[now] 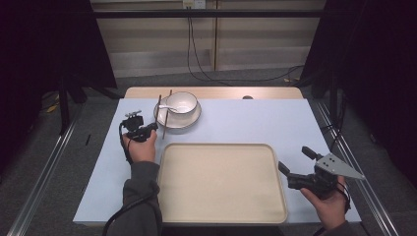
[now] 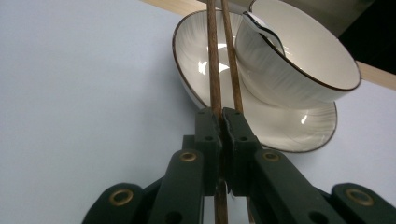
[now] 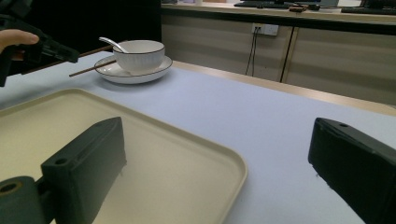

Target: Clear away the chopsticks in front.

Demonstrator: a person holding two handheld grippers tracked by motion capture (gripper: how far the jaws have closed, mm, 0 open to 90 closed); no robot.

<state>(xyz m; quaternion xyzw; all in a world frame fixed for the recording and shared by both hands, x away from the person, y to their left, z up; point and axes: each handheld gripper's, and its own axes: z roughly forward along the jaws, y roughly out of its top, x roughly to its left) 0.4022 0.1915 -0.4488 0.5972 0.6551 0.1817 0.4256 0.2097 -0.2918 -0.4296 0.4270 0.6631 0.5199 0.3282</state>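
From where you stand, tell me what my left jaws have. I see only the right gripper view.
Observer: The left gripper is shut on the chopsticks, one stick between the jaws and the other beside it.
Operator: Say where the far ends lie.
Observer: They lean over the plate, touching its rim beside the bowl.
Operator: Report what's in the bowl.
Observer: A white spoon, its handle out over the rim toward the chopsticks.
Operator: Check my right jaws against the tray.
Observer: The right gripper is open, empty, at the right edge of the tray.
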